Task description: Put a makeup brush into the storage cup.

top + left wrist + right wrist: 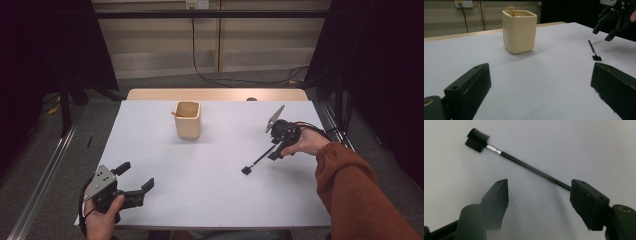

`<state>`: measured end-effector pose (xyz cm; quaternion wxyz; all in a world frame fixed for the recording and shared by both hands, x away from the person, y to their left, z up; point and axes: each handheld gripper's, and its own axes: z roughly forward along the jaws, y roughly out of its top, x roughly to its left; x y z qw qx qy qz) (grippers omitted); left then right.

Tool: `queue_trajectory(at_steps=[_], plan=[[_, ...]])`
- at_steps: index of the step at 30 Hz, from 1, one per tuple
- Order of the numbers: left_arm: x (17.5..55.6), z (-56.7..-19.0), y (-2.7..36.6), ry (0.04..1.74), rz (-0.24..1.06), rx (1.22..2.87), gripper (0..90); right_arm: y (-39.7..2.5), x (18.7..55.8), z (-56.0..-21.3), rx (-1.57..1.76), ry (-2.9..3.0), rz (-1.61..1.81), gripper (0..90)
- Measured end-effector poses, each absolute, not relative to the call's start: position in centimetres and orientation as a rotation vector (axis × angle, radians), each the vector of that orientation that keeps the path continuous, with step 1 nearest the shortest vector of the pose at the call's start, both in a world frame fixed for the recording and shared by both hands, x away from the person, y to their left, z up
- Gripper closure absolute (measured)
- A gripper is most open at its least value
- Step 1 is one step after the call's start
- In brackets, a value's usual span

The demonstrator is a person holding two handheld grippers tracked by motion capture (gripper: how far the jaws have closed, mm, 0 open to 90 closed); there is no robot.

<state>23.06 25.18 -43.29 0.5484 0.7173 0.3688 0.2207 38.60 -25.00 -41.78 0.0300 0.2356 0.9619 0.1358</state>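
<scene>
Brush (499, 151) with a thin black handle and a small black bristled head lies flat on the white tabletop (210, 185), on its right half, well apart from the cream cup (188, 120) that stands near the far middle. In the right gripper view the handle runs slantwise from the head at upper left down toward the right-hand jaw, where its end passes out of sight behind that jaw's upper corner; whether it touches the jaw cannot be told. The bristled head lies well beyond both jaws, and the other jaw stands clear of the handle. The right gripper (275, 150) is tilted down over the handle's near end with its jaws apart, holding nothing. The left gripper (134, 177) is held at the near left corner of the tabletop, its jaws wide apart, facing the cup. A wooden stick (511, 10) stands in the cup.
</scene>
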Motion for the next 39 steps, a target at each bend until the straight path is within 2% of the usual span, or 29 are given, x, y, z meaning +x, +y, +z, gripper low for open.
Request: queue_trajectory(at_steps=[12,23,30,33,39], plan=[[23.1,-43.4,25.2,0.870,0.511,1.698,3.4,-24.7,40.8,-43.2,0.669,2.986,0.334,35.0],[23.1,-43.4,25.2,0.867,0.510,1.703,3.5,-23.7,41.0,-44.8,0.583,3.026,0.279,35.0],[23.1,-43.4,25.1,0.870,0.507,1.705,3.5,-23.9,41.0,-45.2,0.565,3.041,0.223,38.9],[23.1,-43.4,25.1,0.869,0.507,1.707,3.5,-24.0,41.0,-45.2,0.564,3.069,0.233,45.8],[23.1,-43.4,25.2,0.869,0.507,1.703,3.5,-24.0,41.1,-45.2,0.564,3.081,0.228,48.9]])
